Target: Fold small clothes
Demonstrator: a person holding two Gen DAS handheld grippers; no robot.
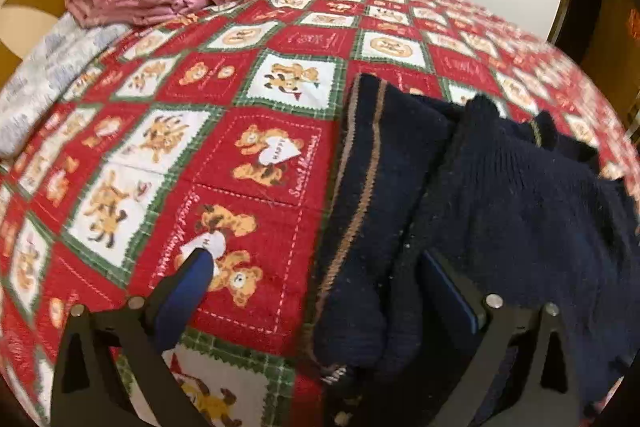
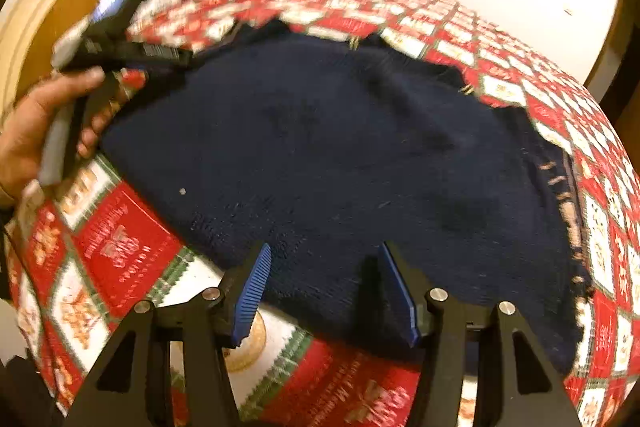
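From the left wrist camera, the left gripper (image 1: 320,291) has its fingers wide apart, holding nothing. The dark blue knitted sweater (image 1: 500,211) lies at three o'clock on the teddy-bear bedspread (image 1: 256,147), its striped edge between the fingers.

From the right wrist camera, the right gripper (image 2: 322,287) is about half open over the sweater's near edge, not pinching it. The sweater looks soft, floppy and thick. I would grab an edge or corner.

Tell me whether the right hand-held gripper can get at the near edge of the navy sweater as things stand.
Probably yes. The right hand-held gripper stands open right at the near edge of the navy sweater, nothing lies between them on the quilt, and the left hand-held gripper is off at the far corner.
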